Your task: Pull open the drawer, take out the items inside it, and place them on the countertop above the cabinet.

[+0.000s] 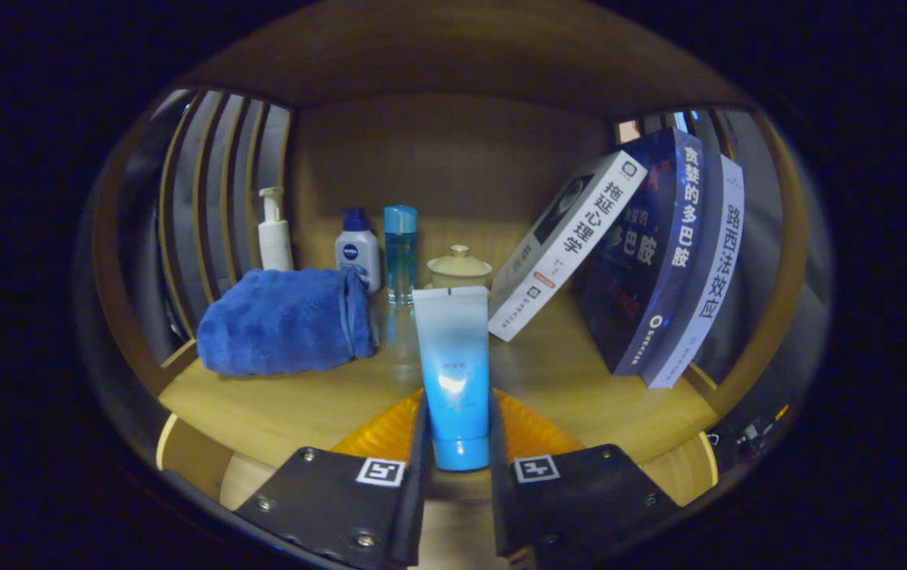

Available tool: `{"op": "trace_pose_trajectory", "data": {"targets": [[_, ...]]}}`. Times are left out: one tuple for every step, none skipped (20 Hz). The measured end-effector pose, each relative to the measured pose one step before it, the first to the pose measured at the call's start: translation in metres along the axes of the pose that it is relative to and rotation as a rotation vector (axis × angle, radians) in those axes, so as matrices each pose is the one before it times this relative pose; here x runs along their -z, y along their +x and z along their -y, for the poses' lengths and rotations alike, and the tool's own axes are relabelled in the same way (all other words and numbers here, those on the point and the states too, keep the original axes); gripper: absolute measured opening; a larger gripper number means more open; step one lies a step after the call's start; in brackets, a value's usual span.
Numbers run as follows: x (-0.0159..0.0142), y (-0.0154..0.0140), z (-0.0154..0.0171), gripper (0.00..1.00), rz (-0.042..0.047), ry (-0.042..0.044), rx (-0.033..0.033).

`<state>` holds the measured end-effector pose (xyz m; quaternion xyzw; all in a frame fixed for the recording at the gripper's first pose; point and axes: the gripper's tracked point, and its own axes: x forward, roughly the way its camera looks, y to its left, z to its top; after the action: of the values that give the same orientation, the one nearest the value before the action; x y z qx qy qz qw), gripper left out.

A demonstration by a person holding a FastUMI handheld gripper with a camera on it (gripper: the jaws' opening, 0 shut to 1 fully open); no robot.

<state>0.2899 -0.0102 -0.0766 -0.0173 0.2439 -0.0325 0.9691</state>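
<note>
tool (458, 431): both fingers pressed on the blue tube (453, 372), held upright, cap down | tube: above the wooden table (279, 404), in front of a lidded cup (459, 269) | left: folded blue towel (283, 319), three bottles behind (pump, squat, slim) | right: three leaning books (643, 253)
</note>
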Motion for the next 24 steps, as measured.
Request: {"op": "trace_pose_trajectory", "data": {"targets": [[0.00111, 0.00161, 0.00295, 0.38, -0.00439, 0.00225, -0.00030], [0.00276, -0.00128, -0.00128, 0.40, -0.00531, 0.00636, -0.01342], [0.00092, -0.00116, -0.00296, 0.51, -0.00495, 0.00047, -0.00951], [-0.00112, -0.00735, 0.00038, 0.62, 0.00180, 0.00015, -0.00003], [-0.00245, -0.00636, -0.00085, 0.73, 0.00628, 0.00198, -0.00364], [-0.00072, -0.00828, 0.00210, 0.84, 0.00110, -0.00169, 0.01038], [-0.00020, -0.01141, 0.00119, 0.88, -0.00013, -0.00505, 0.00429], [-0.00184, -0.01186, 0.00051, 0.92, 0.00953, -0.00862, 0.00057], [-0.00209, -0.01273, 0.00147, 0.96, 0.00907, -0.00776, 0.00237], [-0.00113, -0.01458, 0.00017, 1.00, 0.00632, -0.00611, -0.00407], [-0.00028, -0.01471, -0.00282, 1.00, 0.01021, -0.00309, -0.01214], [-0.00059, -0.01385, -0.00334, 1.00, 0.01236, -0.00145, -0.01129], [0.00134, -0.01511, -0.00083, 1.00, 0.00678, 0.00043, -0.00248], [0.00316, -0.01436, 0.00089, 1.00, -0.00185, -0.00484, 0.00540], [0.00436, -0.01403, -0.00052, 1.00, -0.00334, -0.00362, 0.00400], [0.00454, -0.01270, -0.00304, 1.00, -0.00419, 0.00763, -0.00387], [0.00333, -0.01338, -0.00550, 1.00, 0.00224, 0.01680, -0.01519], [0.00277, -0.01256, -0.00517, 1.00, 0.00289, 0.01952, -0.01631], [0.00435, -0.01361, -0.00474, 1.00, 0.00655, 0.00849, -0.01779], [0.00396, -0.01433, -0.00505, 1.00, 0.01134, 0.00209, -0.01388], [0.00622, -0.01381, -0.00100, 1.00, 0.00398, -0.00093, 0.00279], [0.00607, -0.01536, -0.00256, 1.00, 0.01606, -0.00008, 0.00257], [0.00436, -0.01255, -0.00286, 1.00, 0.02093, -0.00525, -0.00410], [0.00754, -0.01053, -0.00059, 1.00, 0.01631, -0.00815, 0.00259]]}}
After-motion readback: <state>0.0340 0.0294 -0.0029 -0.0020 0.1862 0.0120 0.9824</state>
